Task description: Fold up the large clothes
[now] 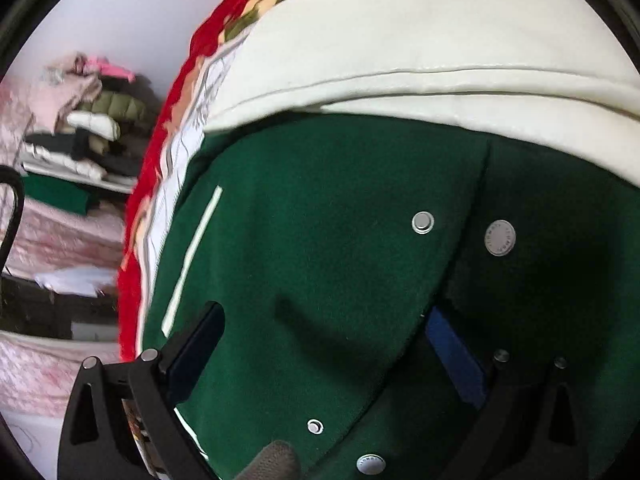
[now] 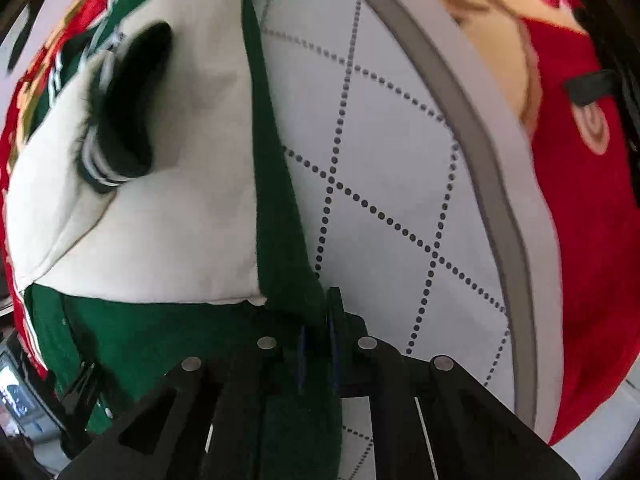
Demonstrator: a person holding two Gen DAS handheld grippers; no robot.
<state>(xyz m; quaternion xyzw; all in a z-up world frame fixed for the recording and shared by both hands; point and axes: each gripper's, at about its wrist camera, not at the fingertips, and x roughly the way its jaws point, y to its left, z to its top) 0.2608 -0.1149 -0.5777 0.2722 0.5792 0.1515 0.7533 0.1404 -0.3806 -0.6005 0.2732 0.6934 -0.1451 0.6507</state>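
A dark green varsity jacket (image 1: 320, 220) with cream sleeves (image 1: 420, 32) and silver snap buttons (image 1: 422, 222) lies spread out and fills the left wrist view. My left gripper (image 1: 324, 312) hovers just over its front, jaws wide apart and nothing pinched between the pads. In the right wrist view the cream sleeve (image 2: 160, 220), with its striped green cuff (image 2: 116, 148), lies folded across the jacket body. My right gripper (image 2: 320, 312) points steeply down and is shut on the jacket's green edge (image 2: 276, 200), which runs up between the two fingers.
The jacket rests on a white quilted mat (image 2: 400, 160) with a grey border, laid over a red flowered blanket (image 2: 580, 200). A pile of folded clothes (image 1: 92, 136) sits on pink bedding (image 1: 60, 240) to the left.
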